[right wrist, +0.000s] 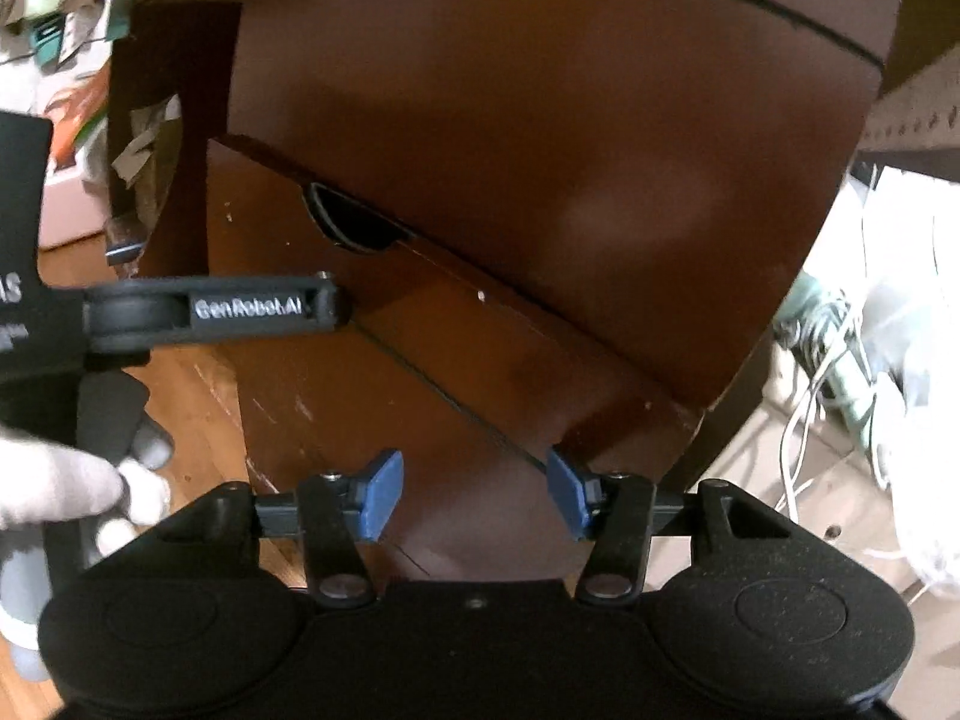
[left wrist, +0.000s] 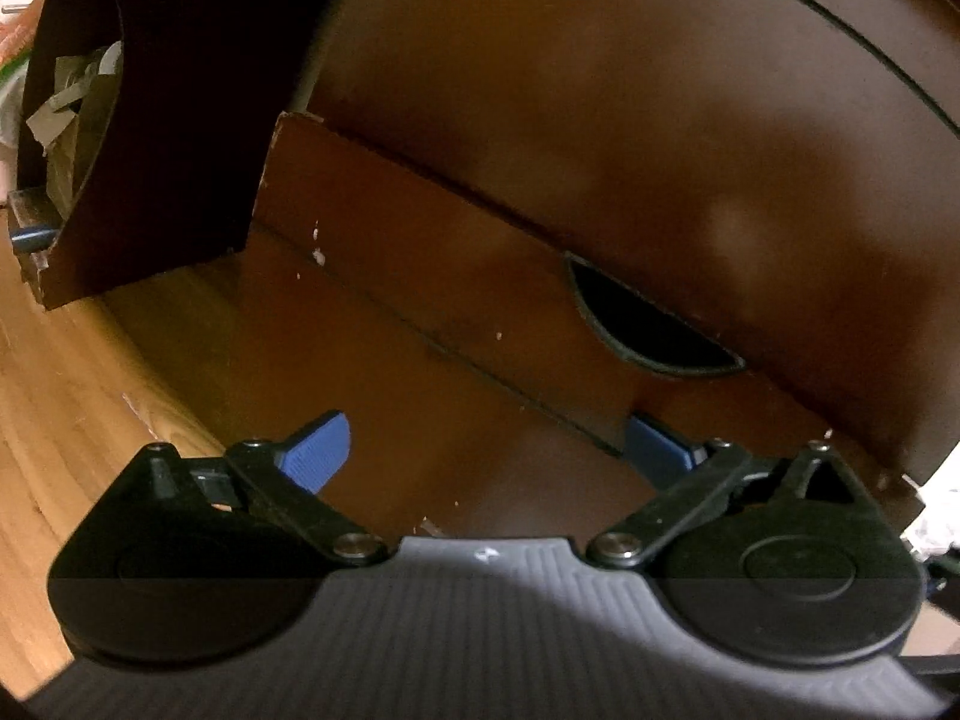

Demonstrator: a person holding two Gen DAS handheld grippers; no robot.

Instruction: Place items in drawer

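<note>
A dark brown wooden cabinet fills both views. Its drawer front (left wrist: 456,276) has a half-moon cut-out handle (left wrist: 648,324) and looks shut. My left gripper (left wrist: 486,456) is open and empty, its blue fingertips (left wrist: 318,450) close to the drawer front below the handle. In the right wrist view the same drawer (right wrist: 480,324) and its handle (right wrist: 354,225) show. My right gripper (right wrist: 474,498) is open and empty, just below the drawer's lower edge. The left gripper's body (right wrist: 210,312) reaches in from the left toward the drawer front.
A second brown cabinet (left wrist: 168,120) stands to the left with paper scraps (left wrist: 66,102) inside. The floor (left wrist: 72,372) is light wood. White cables and clutter (right wrist: 852,348) lie to the right of the cabinet. A gloved hand (right wrist: 66,492) holds the left gripper.
</note>
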